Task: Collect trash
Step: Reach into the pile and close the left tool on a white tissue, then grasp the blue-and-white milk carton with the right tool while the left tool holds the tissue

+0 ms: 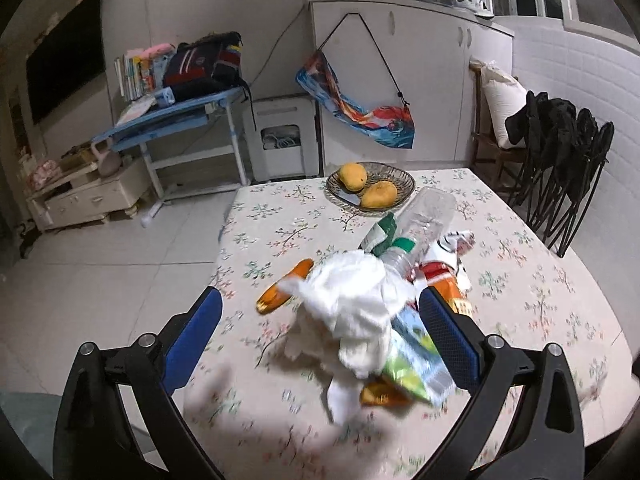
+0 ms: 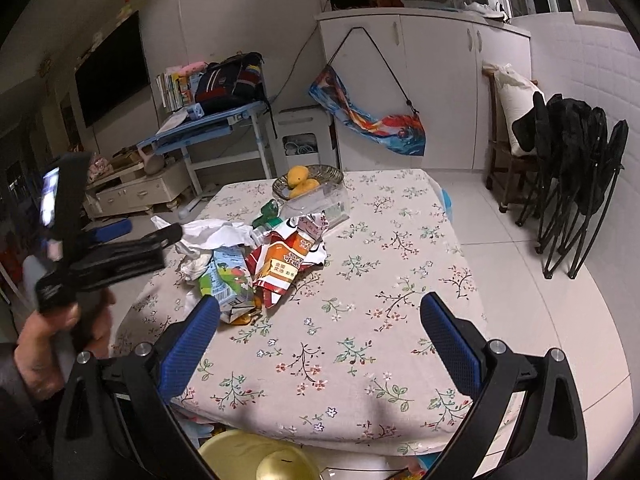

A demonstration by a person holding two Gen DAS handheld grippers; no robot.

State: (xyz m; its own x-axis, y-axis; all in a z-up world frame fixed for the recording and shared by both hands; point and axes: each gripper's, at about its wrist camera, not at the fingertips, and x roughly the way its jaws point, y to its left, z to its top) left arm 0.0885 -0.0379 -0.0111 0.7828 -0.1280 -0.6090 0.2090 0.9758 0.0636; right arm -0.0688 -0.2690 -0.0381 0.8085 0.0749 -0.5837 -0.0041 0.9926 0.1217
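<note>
A heap of trash lies on the flowered tablecloth (image 1: 532, 280): crumpled white tissue (image 1: 352, 304), a green and blue carton (image 1: 416, 364), orange wrappers (image 1: 284, 286), a red and orange snack bag (image 1: 444, 280) and a clear plastic bottle (image 1: 424, 220). My left gripper (image 1: 320, 320) is open, with the tissue and the carton between its blue pads, untouched by either. From the right wrist view, the same heap (image 2: 272, 256) sits ahead and to the left. My right gripper (image 2: 320, 320) is open over bare cloth. There the left gripper (image 2: 144, 232) reaches in from the left, held by a hand (image 2: 44, 344).
A glass bowl (image 1: 404, 178) with two mangoes stands at the table's far side. A yellow round container (image 2: 256, 456) sits below the near table edge. Black folded chairs (image 2: 576, 168) lean by the right wall. A blue desk (image 1: 172, 120) and white cabinets (image 1: 400, 60) stand behind.
</note>
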